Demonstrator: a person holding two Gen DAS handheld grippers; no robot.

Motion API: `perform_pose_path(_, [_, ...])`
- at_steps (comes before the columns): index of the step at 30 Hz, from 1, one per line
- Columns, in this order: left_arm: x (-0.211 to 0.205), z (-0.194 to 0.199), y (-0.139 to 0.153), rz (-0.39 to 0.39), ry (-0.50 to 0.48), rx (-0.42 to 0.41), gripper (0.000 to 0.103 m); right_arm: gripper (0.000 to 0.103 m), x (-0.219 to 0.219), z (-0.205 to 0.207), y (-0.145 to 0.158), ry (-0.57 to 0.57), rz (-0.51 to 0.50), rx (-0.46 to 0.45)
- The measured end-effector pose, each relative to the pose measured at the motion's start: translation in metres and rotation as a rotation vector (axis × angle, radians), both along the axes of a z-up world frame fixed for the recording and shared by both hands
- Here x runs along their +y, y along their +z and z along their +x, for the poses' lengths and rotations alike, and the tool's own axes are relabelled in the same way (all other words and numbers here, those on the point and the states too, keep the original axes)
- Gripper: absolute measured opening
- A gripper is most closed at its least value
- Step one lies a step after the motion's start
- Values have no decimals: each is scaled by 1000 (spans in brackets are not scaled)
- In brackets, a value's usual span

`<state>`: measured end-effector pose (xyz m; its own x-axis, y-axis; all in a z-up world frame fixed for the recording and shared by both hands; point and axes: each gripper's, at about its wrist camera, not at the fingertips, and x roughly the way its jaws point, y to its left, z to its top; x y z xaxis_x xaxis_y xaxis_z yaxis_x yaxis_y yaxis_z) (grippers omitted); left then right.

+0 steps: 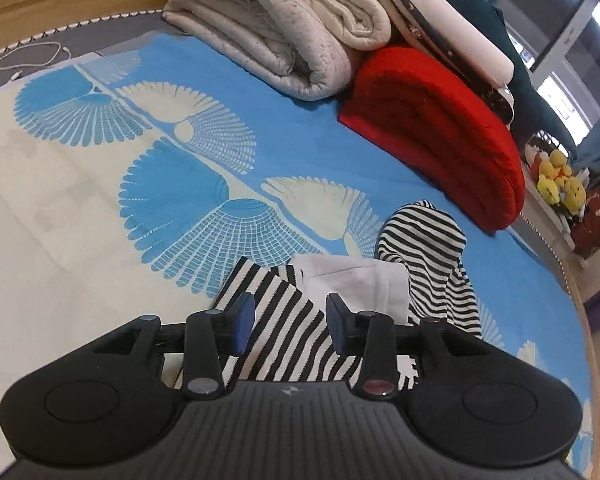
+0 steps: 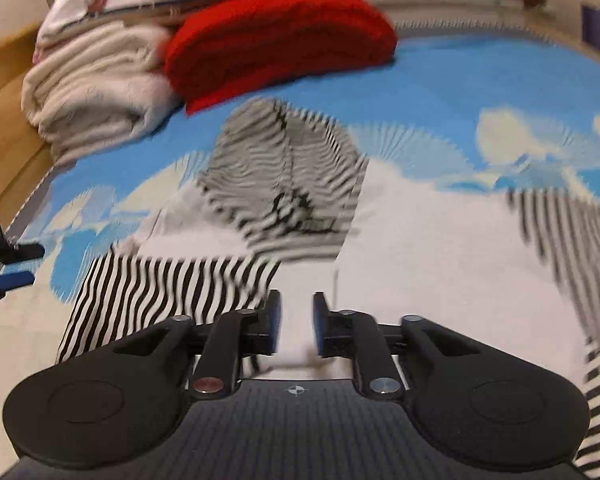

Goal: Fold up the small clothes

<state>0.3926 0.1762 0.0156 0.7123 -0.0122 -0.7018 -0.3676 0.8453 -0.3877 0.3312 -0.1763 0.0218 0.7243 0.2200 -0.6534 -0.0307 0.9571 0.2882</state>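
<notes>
Left wrist view
Left gripper (image 1: 290,322): jaws open, holding nothing, over the striped sleeve (image 1: 276,320).
Striped top (image 1: 424,240): lies on the bed (image 1: 60,200), near the red blanket (image 1: 432,128).
Writing: none readable.

Right wrist view
Right gripper (image 2: 297,324): jaws partly open, over the top's white part (image 2: 440,240).
Picture: blurry.

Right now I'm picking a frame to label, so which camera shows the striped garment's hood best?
The left wrist view: the hood is sharp, its black and white stripes distinct, humped up behind the white body panel. The right wrist view shows the hood more centrally, but motion blur smears its stripes.
</notes>
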Motion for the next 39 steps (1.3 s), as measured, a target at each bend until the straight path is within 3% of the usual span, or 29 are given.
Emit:
perform_pose_path(4, [11,10,-4,-23,12,10,42,25,-10,17,-26,-86,133,138])
perform_pose_path(6, [14,-2,-4,-32,23,10,42,32,-16,23,-39,-135,198,194])
perform_pose_path(11, [20,1,-3,-35,39,10,42,32,-24,29,-61,-206,297,247])
perform_pose_path(13, [22,2,-2,-33,44,12,42,26,-23,30,-62,-207,305,232])
perform_pose_path(14, [24,2,-2,-33,48,12,42,6,-23,31,-60,-197,314,217])
perform_pose_path(18, [27,2,0,-21,59,8,42,6,-25,18,-27,-182,317,42])
perform_pose_path(22, [28,3,1,-1,41,6,42,6,-33,-21,39,-248,179,-351])
perform_pose_path(23, [27,4,1,8,35,10,42,6,-37,-27,46,-276,159,-391])
perform_pose_path(24, [26,5,0,15,27,16,42,6,-45,-27,47,-320,134,-368])
perform_pose_path(27, [18,10,-6,22,-22,47,42,6,-72,-7,19,-463,88,-112])
perform_pose_path(28, [13,13,-8,27,-48,59,42,6,-85,-1,4,-525,100,-4])
perform_pose_path(30, [1,16,-14,29,-104,75,42,6,-100,2,-10,-595,139,87])
perform_pose_path(36, [-22,24,-35,-28,-197,126,42,6,-107,-1,10,-563,144,-9])
perform_pose_path(39, [-30,26,-43,-34,-223,149,42,6,-115,3,12,-612,104,12])
